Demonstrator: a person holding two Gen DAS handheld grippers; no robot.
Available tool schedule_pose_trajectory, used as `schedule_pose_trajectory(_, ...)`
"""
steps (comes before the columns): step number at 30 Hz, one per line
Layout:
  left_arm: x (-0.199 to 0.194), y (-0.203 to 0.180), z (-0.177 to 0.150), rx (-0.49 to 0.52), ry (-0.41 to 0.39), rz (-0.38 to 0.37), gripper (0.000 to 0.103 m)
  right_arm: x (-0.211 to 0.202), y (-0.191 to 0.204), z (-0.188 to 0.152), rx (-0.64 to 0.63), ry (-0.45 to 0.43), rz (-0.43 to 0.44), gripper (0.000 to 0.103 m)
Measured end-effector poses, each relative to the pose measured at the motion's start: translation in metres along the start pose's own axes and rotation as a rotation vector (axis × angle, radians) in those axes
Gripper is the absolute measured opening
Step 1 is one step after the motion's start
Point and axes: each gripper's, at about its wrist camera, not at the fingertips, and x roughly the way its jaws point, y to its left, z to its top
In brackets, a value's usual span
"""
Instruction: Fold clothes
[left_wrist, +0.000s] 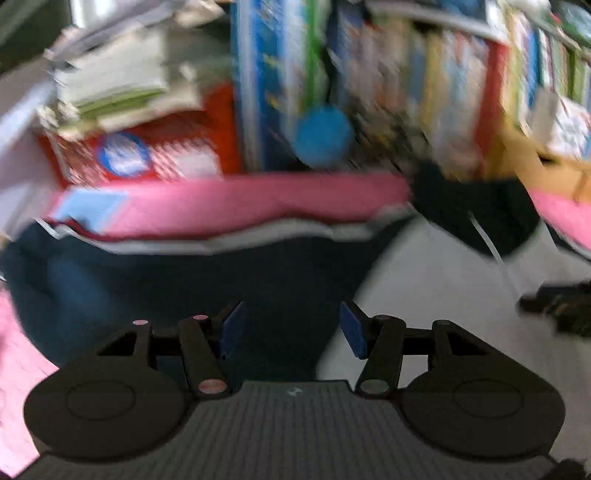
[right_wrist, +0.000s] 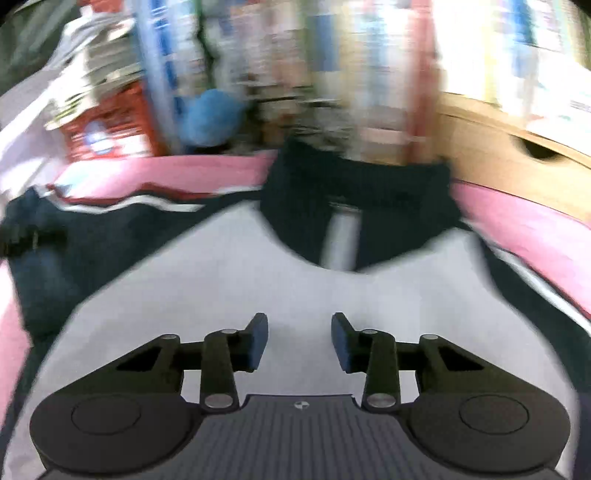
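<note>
Two handheld grippers tilt steeply downward, the left gripper (left_wrist: 293, 328) with its blue-padded fingers (left_wrist: 233, 328) parted and nothing between them, the right gripper (right_wrist: 299, 341) with its fingers (right_wrist: 258, 341) parted more narrowly, also holding nothing.

No legible text or labels.

A jacket (right_wrist: 229, 280) lies spread on a bed cover (right_wrist: 517, 229), its collar (right_wrist: 354, 206) at the far side and one sleeve (left_wrist: 147, 280) stretched to the left. The left claw (left_wrist: 291, 328) hangs over that sleeve; the right claw (right_wrist: 299, 341) hangs over the jacket's body, near of the collar. Beyond the cover's far edge stand upright books (left_wrist: 443, 103), with a box (left_wrist: 147, 155) at far left and a stack of papers (left_wrist: 122, 85) on it.
</note>
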Motion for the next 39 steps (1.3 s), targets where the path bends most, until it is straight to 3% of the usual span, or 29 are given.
schedule_pose_trajectory(3,0.016,-0.008,-0.012,0.018,0.073,0.043,0.055,-0.028,-0.040,-0.023,0.080,-0.013,-0.055,0.040)
schedule_pose_trajectory(6,0.019,-0.004,-0.018,0.004,0.063,0.067,0.061,-0.053,-0.084,-0.060,0.131,0.027,-0.158,0.039)
schedule_pose_trajectory(8,0.021,-0.003,-0.018,0.008,0.062,0.082,0.069,-0.072,-0.116,-0.084,0.145,0.019,-0.175,0.024)
schedule_pose_trajectory(9,0.021,-0.003,-0.018,0.013,0.060,0.092,0.071,-0.079,-0.127,-0.092,0.132,0.025,-0.188,0.012)
schedule_pose_trajectory(11,0.020,-0.008,-0.019,0.033,0.054,0.122,0.077,-0.092,-0.156,-0.103,0.146,0.038,-0.277,0.013)
schedule_pose_trajectory(12,0.020,-0.010,-0.018,0.040,0.056,0.130,0.077,-0.098,-0.171,-0.108,0.154,0.045,-0.322,0.015)
schedule_pose_trajectory(13,0.020,-0.012,-0.017,0.044,0.063,0.140,0.077,-0.105,-0.187,-0.113,0.210,0.042,-0.370,0.036)
schedule_pose_trajectory(15,0.020,-0.016,-0.015,0.043,0.090,0.168,0.076,-0.131,-0.226,-0.121,0.404,0.034,-0.535,0.042)
schedule_pose_trajectory(17,0.017,-0.019,-0.012,0.030,0.110,0.184,0.069,-0.170,-0.253,-0.136,0.546,-0.055,-0.606,0.050)
schedule_pose_trajectory(18,0.013,-0.022,-0.010,0.020,0.116,0.184,0.069,-0.192,-0.265,-0.145,0.614,-0.107,-0.638,0.066)
schedule_pose_trajectory(19,0.009,-0.025,-0.009,0.009,0.114,0.174,0.069,-0.208,-0.276,-0.155,0.664,-0.130,-0.685,0.073)
schedule_pose_trajectory(23,-0.012,-0.043,-0.008,-0.004,0.101,0.130,0.069,-0.247,-0.331,-0.193,0.837,-0.145,-0.814,0.073)
schedule_pose_trajectory(27,-0.014,-0.063,-0.014,-0.036,0.151,0.122,0.069,-0.249,-0.379,-0.215,0.974,-0.134,-0.793,0.080)
schedule_pose_trajectory(29,-0.008,-0.070,-0.019,-0.057,0.191,0.143,0.069,-0.245,-0.396,-0.218,0.994,-0.119,-0.764,0.072)
schedule_pose_trajectory(30,-0.006,-0.073,-0.022,-0.061,0.203,0.152,0.069,-0.242,-0.402,-0.217,0.985,-0.109,-0.743,0.046)
schedule_pose_trajectory(31,-0.004,-0.076,-0.025,-0.062,0.213,0.163,0.069,-0.239,-0.408,-0.216,0.976,-0.100,-0.723,0.029)
schedule_pose_trajectory(34,-0.004,-0.082,-0.029,-0.055,0.210,0.190,0.070,-0.241,-0.415,-0.202,0.875,-0.114,-0.733,0.022)
schedule_pose_trajectory(38,-0.005,-0.084,-0.033,-0.036,0.195,0.216,0.080,-0.255,-0.411,-0.170,0.617,-0.228,-0.826,0.022)
schedule_pose_trajectory(39,-0.005,-0.084,-0.034,-0.033,0.189,0.222,0.082,-0.253,-0.416,-0.167,0.585,-0.217,-0.826,0.022)
